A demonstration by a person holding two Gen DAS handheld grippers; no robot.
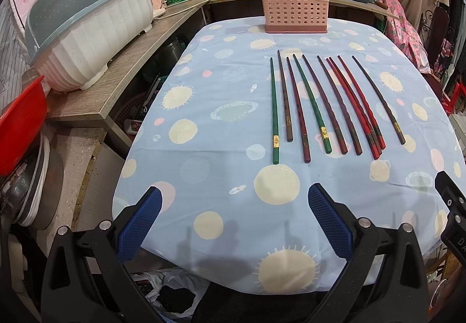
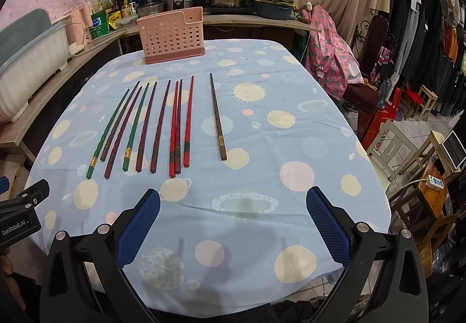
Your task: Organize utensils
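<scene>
A table [image 1: 204, 119] under a pale blue cloth with cream and pink dots fills my view, cluttered counters behind it. 10 chopsticks [image 1: 326, 107] lie side by side across the table's middle, tips toward the far edge: 2 green with gold bands, the others red, maroon and dark brown. A pink perforated holder [image 1: 294, 8] stands upright at the far edge. My left claw [image 1: 234, 224] and right claw [image 2: 233, 224] hang spread wide over the near edge, holding nothing.
</scene>
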